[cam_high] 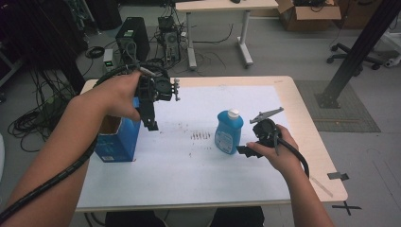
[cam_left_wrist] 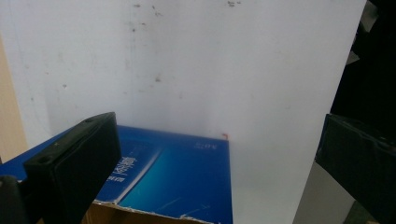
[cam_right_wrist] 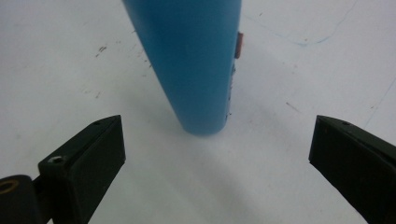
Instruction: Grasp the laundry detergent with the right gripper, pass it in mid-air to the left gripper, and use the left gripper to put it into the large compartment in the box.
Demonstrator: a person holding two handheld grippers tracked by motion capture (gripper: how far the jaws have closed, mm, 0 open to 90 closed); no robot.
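Note:
A blue bottle [cam_high: 229, 132] with a white cap stands upright on the white sheet [cam_high: 189, 165], right of centre. My right gripper [cam_high: 242, 150] sits low just to its right, jaws open and pointing at the bottle's base. In the right gripper view the bottle [cam_right_wrist: 196, 60] stands ahead of the open right gripper [cam_right_wrist: 217, 135], apart from both jaws. An open-topped blue carton [cam_high: 117, 141] stands at the left. My left gripper [cam_high: 152, 124] hangs above its right side, jaws pointing down. The left gripper [cam_left_wrist: 215, 135] is open and empty, with the carton [cam_left_wrist: 182, 177] below it.
The white sheet covers most of the wooden table [cam_high: 307, 132]. On the floor behind are computer towers [cam_high: 132, 38], tangled cables [cam_high: 33, 118], a second desk [cam_high: 222, 7], a cardboard box [cam_high: 307, 14] and a chair base [cam_high: 354, 54]. A black post [cam_high: 359, 47] rises at the right.

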